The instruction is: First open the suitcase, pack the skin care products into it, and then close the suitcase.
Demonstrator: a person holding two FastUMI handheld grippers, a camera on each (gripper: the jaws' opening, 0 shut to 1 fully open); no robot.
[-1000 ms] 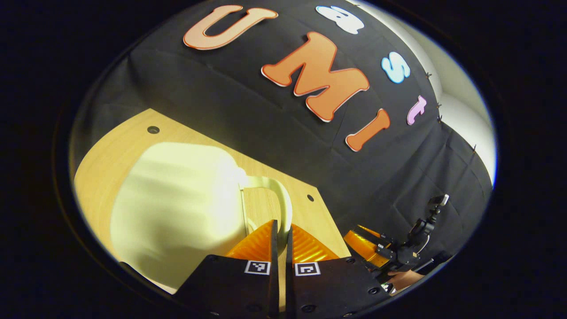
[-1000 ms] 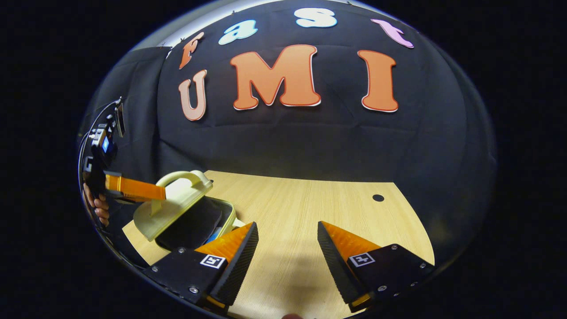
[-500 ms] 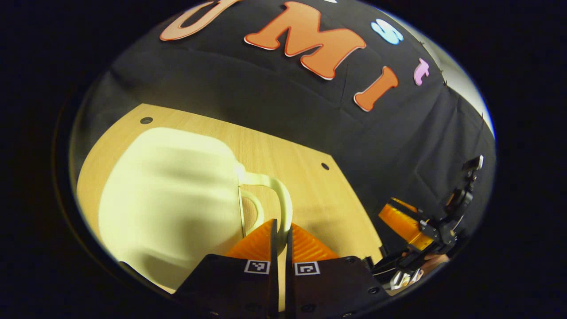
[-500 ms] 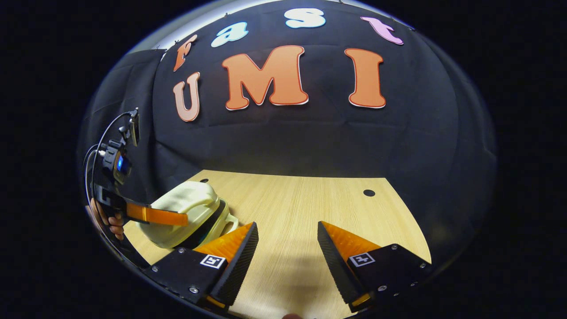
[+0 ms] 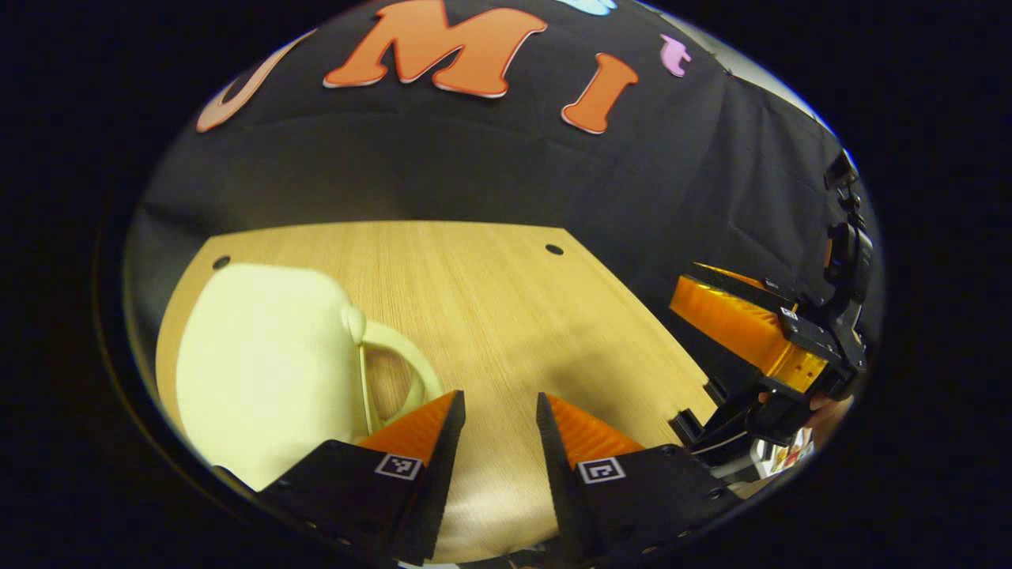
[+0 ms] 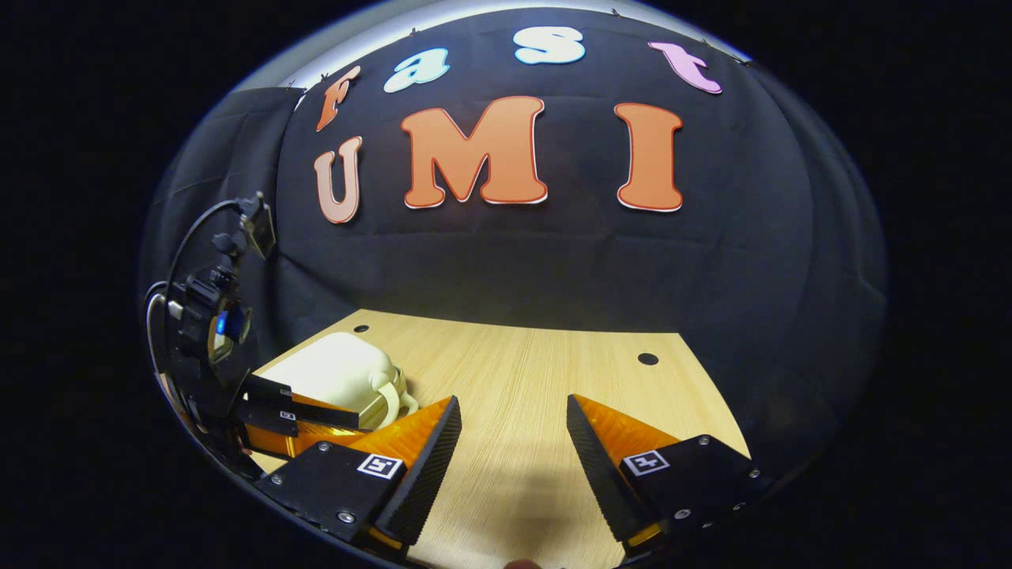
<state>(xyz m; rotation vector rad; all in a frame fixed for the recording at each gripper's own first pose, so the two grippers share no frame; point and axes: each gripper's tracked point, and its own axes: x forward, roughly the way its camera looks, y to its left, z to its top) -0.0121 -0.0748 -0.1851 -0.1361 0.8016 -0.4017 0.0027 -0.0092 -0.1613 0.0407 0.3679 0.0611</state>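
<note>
The suitcase point(image 5: 265, 371) sits shut on the wooden table point(image 5: 490, 300), pale shell down flat, its looped handle point(image 5: 399, 371) facing our left gripper point(image 5: 498, 423). We judge the closing step done: lid and base meet with no gap that we can see, and no skin care products lie out on the wood.

Our left gripper hangs just beside that handle with its fingers spread and nothing between them, one fingertip point(image 5: 443, 411) close to the loop but not pinching it. That looks like a release: the handle is the natural thing to lower the lid by, so letting go here makes sense.

In the right gripper view we see the case point(image 6: 332, 371) off to the side, and our right gripper point(image 6: 514, 431) waits over bare table, jaws wide apart and empty, well clear of the lid's path. A hand point(image 5: 826, 411) holds it at the edge.
</note>
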